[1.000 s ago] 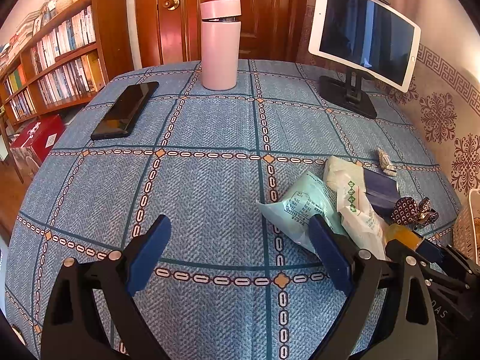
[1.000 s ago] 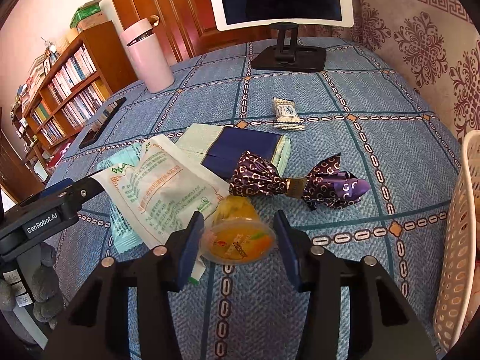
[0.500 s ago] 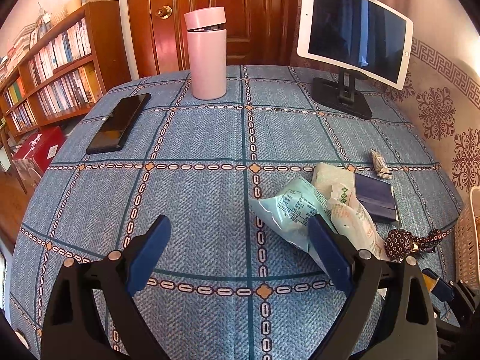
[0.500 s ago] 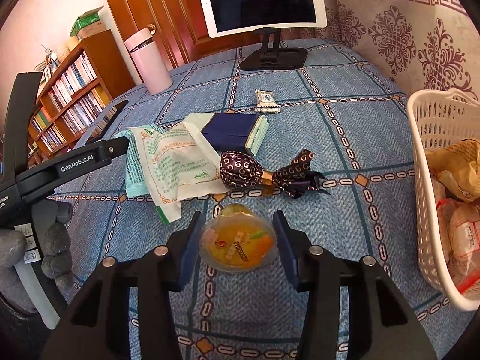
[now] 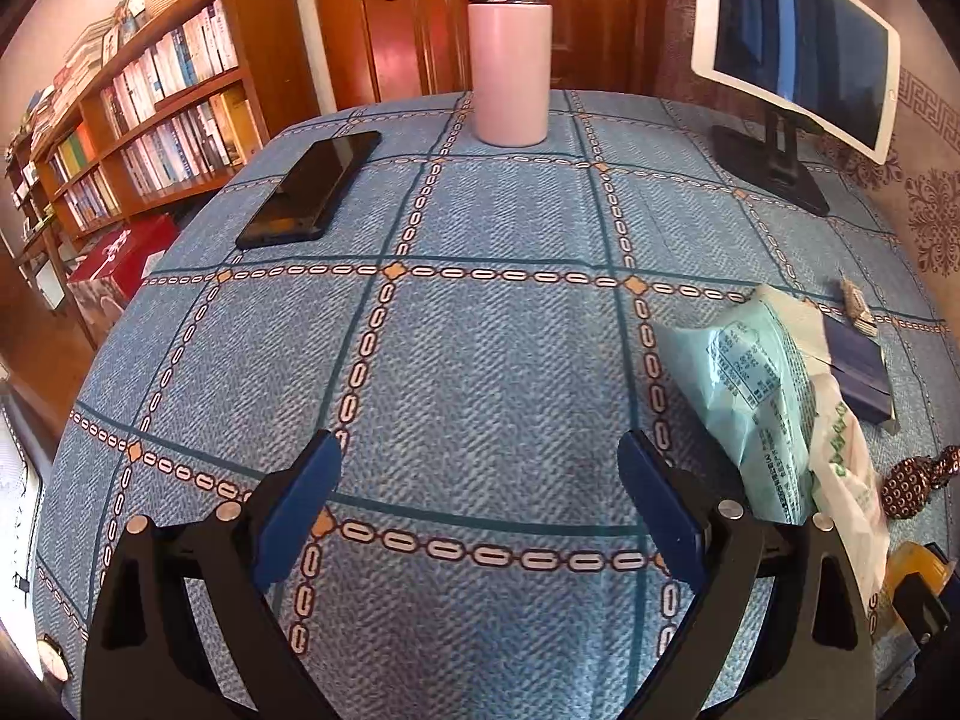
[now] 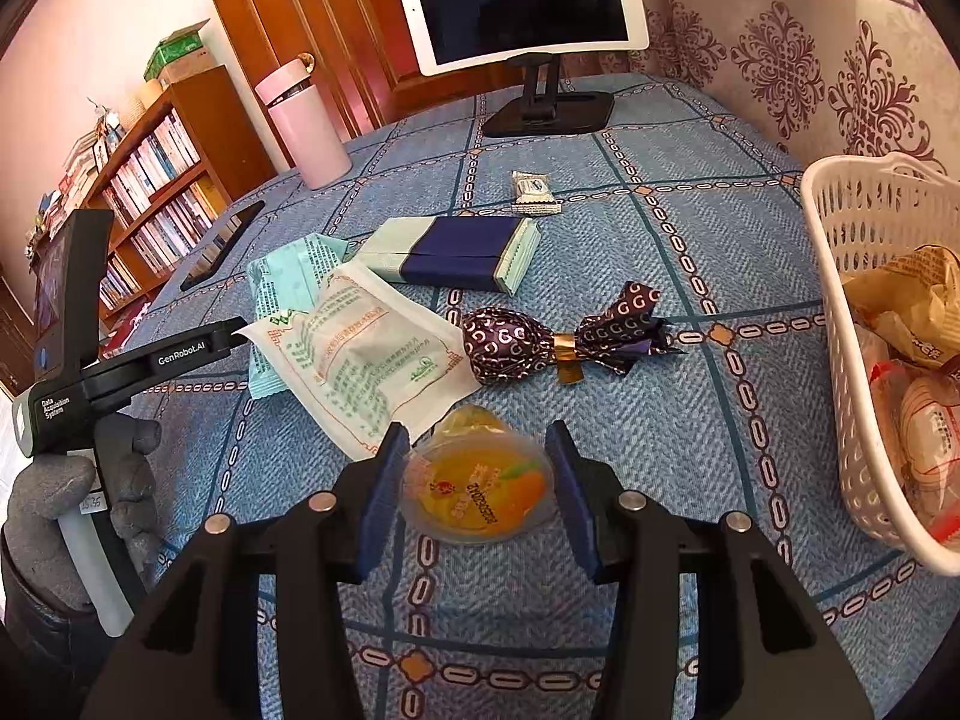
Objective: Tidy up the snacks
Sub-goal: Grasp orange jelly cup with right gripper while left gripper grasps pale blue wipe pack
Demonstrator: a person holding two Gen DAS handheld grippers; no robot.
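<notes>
My right gripper [image 6: 477, 483] is shut on an orange jelly cup [image 6: 477, 489] and holds it above the tablecloth. Beyond it lie a white-green packet [image 6: 360, 354], a pale green packet [image 6: 288, 273], a navy and mint pack [image 6: 456, 252], a purple wrapped sweet [image 6: 540, 342] and a small white candy [image 6: 531, 189]. The white basket [image 6: 840, 276] with several snacks stands at the right. My left gripper [image 5: 480, 498] is open and empty over bare cloth, left of the pale green packet [image 5: 744, 396] and the white-green packet [image 5: 840, 468].
A pink flask [image 5: 510, 54], a black phone [image 5: 312, 186] and a tablet on a stand [image 5: 786, 54] stand at the table's far side. A bookshelf [image 5: 120, 126] is beyond the left edge. The left gripper's body [image 6: 120, 366] shows in the right wrist view.
My right gripper has lifted the jelly cup and drawn back and to the right, bringing the basket into view. My left gripper has moved left and forward, staying open.
</notes>
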